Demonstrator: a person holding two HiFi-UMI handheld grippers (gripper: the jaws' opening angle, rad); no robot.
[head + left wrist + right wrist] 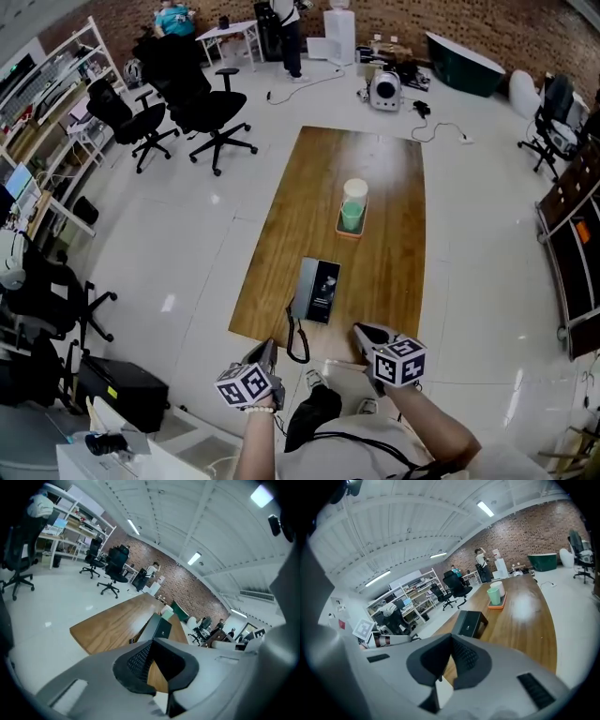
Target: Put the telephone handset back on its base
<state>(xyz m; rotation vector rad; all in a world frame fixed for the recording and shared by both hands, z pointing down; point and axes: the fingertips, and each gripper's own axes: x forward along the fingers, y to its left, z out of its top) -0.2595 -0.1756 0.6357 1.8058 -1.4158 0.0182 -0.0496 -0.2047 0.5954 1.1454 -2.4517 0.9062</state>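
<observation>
- Left gripper (269,349) is being held low at the near edge of the desk (384,272), with its marker cube toward the camera. In the left gripper view, the left gripper (152,641) is being shown with its jaws closed tip to tip and nothing between them.
- Right gripper (364,330) is being held at the same near edge, well apart from the left one. In the right gripper view, the right gripper (451,636) is likewise being shown closed and empty.
- Telephone (320,290) is being carried by the desk, just ahead of both grippers and untouched by either.
- A lighter strip along the telephone's left side is being read as the handset (302,286); whether it is seated on the base cannot be told.
- Cord (298,345) is being seen looping from the telephone's near left corner to the desk edge, just beside the left gripper's tip.
- Green cup (352,216) and white cup (354,190) are being carried on an orange tray (349,232) at mid-desk, beyond the telephone.
- Black office chairs (211,112) are being seen on the white floor, left of the desk's far end.
</observation>
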